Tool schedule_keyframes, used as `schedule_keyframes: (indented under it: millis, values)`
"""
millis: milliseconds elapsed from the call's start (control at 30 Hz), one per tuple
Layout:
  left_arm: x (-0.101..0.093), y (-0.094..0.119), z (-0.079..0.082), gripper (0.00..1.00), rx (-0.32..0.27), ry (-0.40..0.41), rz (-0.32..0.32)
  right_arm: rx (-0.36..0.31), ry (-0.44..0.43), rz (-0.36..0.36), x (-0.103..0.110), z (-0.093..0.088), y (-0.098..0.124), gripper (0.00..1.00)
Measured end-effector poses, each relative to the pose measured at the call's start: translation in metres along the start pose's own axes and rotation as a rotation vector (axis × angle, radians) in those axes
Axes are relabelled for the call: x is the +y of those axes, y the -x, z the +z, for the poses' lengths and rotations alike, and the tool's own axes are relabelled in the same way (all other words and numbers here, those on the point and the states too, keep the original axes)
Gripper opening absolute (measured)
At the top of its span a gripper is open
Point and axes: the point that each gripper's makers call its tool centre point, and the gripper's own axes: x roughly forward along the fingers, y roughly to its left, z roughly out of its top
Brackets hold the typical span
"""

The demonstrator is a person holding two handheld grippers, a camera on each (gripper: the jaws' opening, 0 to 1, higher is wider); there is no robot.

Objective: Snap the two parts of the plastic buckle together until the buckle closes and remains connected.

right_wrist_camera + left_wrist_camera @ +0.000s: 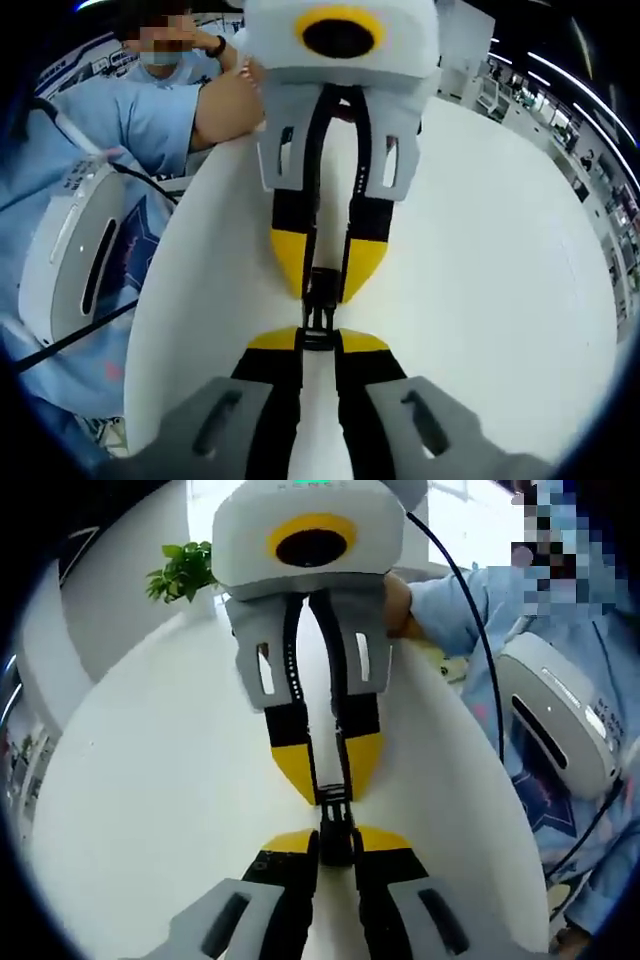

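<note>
Left tool clamped on black buckle, right tool clamped on opposite end, joined above white surface.

- It looks like a big, bright work room, maybe a lab or an office.
- A round white tabletop stands in it.
- A green plant sits at the far edge.
- Long ceiling lights and shelves fill the back.
- A person in a light blue top stands close by.
</note>
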Motion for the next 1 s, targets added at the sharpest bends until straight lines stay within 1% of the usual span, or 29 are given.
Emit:
schedule_keyframes:
  millis: [200, 433, 500, 633, 1000]
  values:
    - [0.0014, 0.0035, -0.0031, 0.18, 0.004, 0.021, -0.014, 0.000, -0.003, -0.001, 0.0002, -0.0010, 0.0021, 0.12]
    - [0.0018, 0.0042, -0.0050, 0.17, 0.003, 0.036, -0.029, -0.001, -0.003, -0.001, 0.0000, -0.0034, 0.0040, 0.12]
    - [0.0012, 0.0038, -0.0053, 0.16, -0.001, 0.061, -0.043, -0.001, -0.003, -0.001, 0.0001, -0.0038, 0.0041, 0.12]
    - [0.0011, 0.0040, -0.0073, 0.12, 0.002, 0.062, -0.041, 0.000, -0.002, -0.002, -0.0008, -0.0043, 0.0041, 0.12]
    - [-0.0014, 0.0012, -0.0096, 0.12, 0.011, 0.084, -0.029, -0.001, -0.006, -0.004, -0.0005, -0.0043, 0.0012, 0.12]
